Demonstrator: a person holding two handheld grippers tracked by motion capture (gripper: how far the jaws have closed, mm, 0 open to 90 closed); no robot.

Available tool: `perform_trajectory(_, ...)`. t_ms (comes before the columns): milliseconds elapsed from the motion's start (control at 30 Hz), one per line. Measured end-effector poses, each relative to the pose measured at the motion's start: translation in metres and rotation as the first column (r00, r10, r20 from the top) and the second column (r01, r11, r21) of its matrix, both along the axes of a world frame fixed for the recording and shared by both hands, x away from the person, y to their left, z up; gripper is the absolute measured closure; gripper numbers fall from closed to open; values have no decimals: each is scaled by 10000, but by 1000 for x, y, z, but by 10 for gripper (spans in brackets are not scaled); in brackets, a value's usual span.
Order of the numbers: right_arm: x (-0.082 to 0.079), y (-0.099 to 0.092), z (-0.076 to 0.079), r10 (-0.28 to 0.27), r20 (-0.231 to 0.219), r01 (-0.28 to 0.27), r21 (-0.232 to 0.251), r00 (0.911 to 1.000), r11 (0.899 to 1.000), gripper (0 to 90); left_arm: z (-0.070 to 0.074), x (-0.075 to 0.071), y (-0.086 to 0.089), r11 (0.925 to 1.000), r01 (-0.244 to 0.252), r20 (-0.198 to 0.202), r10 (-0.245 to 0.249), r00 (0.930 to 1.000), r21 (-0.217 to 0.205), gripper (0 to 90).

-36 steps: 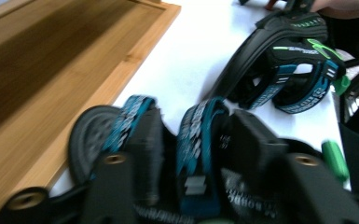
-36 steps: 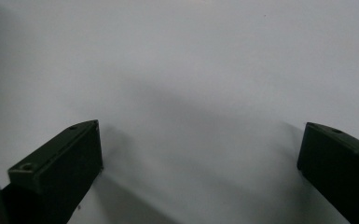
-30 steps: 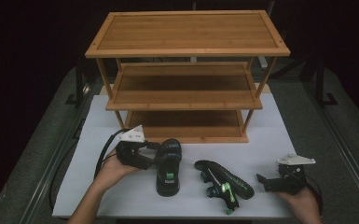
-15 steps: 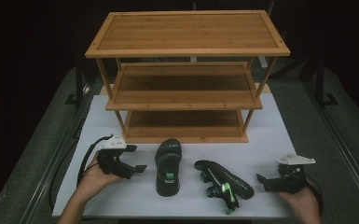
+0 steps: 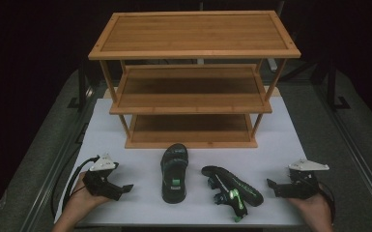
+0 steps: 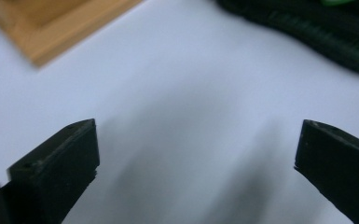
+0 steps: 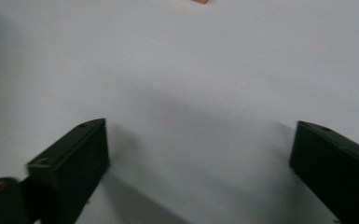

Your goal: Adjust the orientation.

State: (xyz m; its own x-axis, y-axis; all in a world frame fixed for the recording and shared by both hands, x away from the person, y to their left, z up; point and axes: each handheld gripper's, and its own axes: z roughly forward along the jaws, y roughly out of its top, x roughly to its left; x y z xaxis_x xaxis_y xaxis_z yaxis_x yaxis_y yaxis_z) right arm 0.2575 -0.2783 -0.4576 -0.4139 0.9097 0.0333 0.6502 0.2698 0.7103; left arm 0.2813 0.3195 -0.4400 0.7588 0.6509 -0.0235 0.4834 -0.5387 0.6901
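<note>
Two black sandals with green marks lie on the white table point(image 5: 125, 145) in front of the wooden rack. The left sandal point(image 5: 174, 171) rests flat, sole down; the right sandal point(image 5: 232, 188) lies tipped on its side. My left gripper point(image 5: 122, 189) sits at the table's front left, apart from the left sandal, open; its jaws have just been opening, with bare table between them point(image 6: 196, 154). The left sandal's edge point(image 6: 307, 32) shows beyond it. My right gripper point(image 5: 272, 185) rests at the front right, open, its jaws just closing slightly on nothing point(image 7: 198, 154).
A three-tier bamboo shoe rack point(image 5: 193, 87) stands at the back middle of the table, all shelves bare; its base corner point(image 6: 51, 28) shows in the left gripper view. Dark floor and metal rails flank the table.
My left gripper drew away from the left sandal, leftward and down toward the table's front, its jaws spreading wide. The sandal stayed put. The right hand kept still.
</note>
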Motion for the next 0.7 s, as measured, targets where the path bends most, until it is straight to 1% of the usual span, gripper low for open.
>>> perform_trajectory(33,0,-1,0,-30,15,30,35,10000,10000,101,-3,-1,4,10000,-22,-30,22,10000,-17,0)
perform_trajectory(67,-1,-2,1,-89,65,89,-49,9999,9999,138,-7,-1,7,9999,-102,-63,102,9999,35,0)
perform_trajectory(100,-1,-4,2,-110,70,110,-38,9999,9999,164,-10,-1,10,9998,-167,-29,167,9999,123,0)
perform_trajectory(133,-2,-5,2,-184,102,184,-47,9998,9998,211,-12,-3,12,9999,-117,133,118,9998,-13,0)
perform_trajectory(167,-3,-5,4,-206,138,207,-74,9997,9998,284,-12,-2,12,9999,-140,123,140,9998,-34,0)
perform_trajectory(200,-4,-6,5,-139,190,140,-45,9997,9999,367,-12,-2,11,9999,-139,146,138,9998,71,0)
perform_trajectory(233,-5,-6,6,-79,240,80,-47,9997,10000,421,-12,-3,10,9996,-121,233,116,9997,237,0)
perform_trajectory(267,-5,-6,6,-39,271,42,-112,9996,9999,488,-12,-3,10,9997,-121,245,115,9996,231,0)
perform_trajectory(300,-6,-6,7,27,245,-25,-72,9997,10000,543,-12,-3,10,9997,-129,224,124,9997,222,0)
perform_trajectory(367,-6,-6,8,227,272,-227,9,9994,9997,689,-12,-3,10,9997,-126,224,121,9997,232,0)
perform_trajectory(400,-6,-6,8,324,300,-325,52,9990,9995,764,-12,-3,10,9996,-127,227,121,9997,234,0)
perform_trajectory(467,-7,-5,11,410,347,-419,241,9986,9988,877,-12,-3,10,9996,-132,242,126,9996,239,0)
perform_trajectory(533,-8,-4,15,545,480,-566,443,9974,9974,896,-12,-3,10,9996,-126,228,120,9997,238,0)
perform_trajectory(567,-7,-3,18,648,447,-671,532,9969,9963,897,-12,-3,10,9996,-129,224,124,9997,232,0)
perform_trajectory(600,-7,-2,21,739,346,-757,571,9967,9955,898,-12,-3,10,9997,-130,220,125,9997,227,0)
perform_trajectory(633,-6,0,23,711,122,-718,811,9974,9941,898,-12,-3,10,9997,-129,217,124,9997,226,0)
perform_trajectory(667,-5,1,25,770,20,-768,975,9970,9923,898,-12,-3,10,9997,-128,219,123,9997,226,0)
perform_trajectory(700,-5,3,28,893,98,-898,997,9960,9910,897,-12,-3,10,9997,-130,224,125,9997,221,0)
